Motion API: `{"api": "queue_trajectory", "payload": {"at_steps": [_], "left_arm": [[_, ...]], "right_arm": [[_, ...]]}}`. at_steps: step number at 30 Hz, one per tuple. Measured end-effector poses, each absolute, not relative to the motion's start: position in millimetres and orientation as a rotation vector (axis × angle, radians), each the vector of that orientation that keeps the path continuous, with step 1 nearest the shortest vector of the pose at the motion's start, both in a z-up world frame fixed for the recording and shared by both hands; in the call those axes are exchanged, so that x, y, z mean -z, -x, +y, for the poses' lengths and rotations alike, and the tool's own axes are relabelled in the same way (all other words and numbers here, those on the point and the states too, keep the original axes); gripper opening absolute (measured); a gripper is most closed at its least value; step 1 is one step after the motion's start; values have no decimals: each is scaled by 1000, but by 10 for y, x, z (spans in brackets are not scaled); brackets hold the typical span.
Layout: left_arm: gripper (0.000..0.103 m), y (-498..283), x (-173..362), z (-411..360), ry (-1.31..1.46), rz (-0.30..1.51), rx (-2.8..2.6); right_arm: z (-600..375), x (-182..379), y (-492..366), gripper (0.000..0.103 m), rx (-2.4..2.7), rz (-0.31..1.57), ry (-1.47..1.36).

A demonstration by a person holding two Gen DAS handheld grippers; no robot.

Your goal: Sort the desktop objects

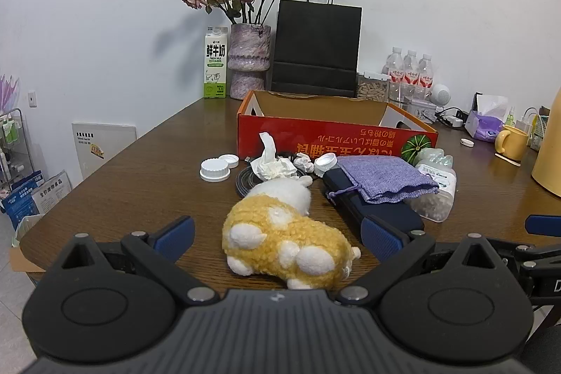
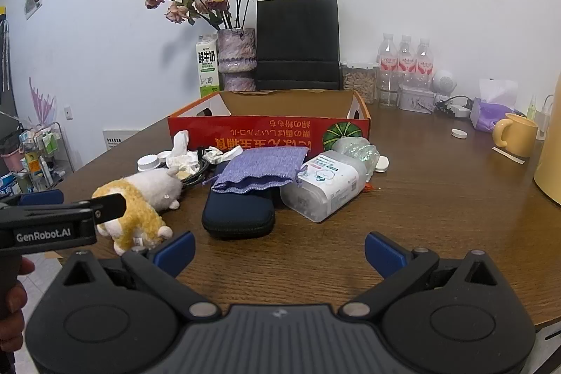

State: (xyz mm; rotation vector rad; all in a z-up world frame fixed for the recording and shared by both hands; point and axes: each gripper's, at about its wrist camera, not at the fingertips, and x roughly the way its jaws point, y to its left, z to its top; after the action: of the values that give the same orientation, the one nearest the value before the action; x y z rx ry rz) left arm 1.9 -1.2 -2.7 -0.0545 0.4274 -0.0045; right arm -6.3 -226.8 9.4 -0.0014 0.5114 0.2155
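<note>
Two grippers gape wide, gripping nothing. Before the red box (image 1: 336,132): the plush (image 1: 284,233) lies between the left gripper's (image 1: 280,235) tips; the dark case (image 2: 238,212) sits just beyond the right gripper (image 2: 279,251).

Left wrist view: sits low behind the left gripper (image 1: 280,235), looking slightly down across the wooden table (image 1: 140,170) toward the wall; the plush toy (image 1: 287,237) lies nearest.
Right wrist view: same facing, set further right; the dark case (image 2: 238,212) lies nearest.
Shared: red cardboard box (image 2: 270,132), black paper bag (image 2: 298,41), vase (image 2: 236,55).
Edges: fisheye-bent, probably unreliable.
</note>
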Motion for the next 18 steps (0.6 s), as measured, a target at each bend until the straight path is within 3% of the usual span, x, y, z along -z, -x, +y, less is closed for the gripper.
{"api": "queue_trajectory", "payload": {"at_steps": [18], "left_arm": [[103, -19, 9, -15, 53, 426, 3]], "right_arm": [[-2273, -119, 53, 103, -216, 511, 2]]}}
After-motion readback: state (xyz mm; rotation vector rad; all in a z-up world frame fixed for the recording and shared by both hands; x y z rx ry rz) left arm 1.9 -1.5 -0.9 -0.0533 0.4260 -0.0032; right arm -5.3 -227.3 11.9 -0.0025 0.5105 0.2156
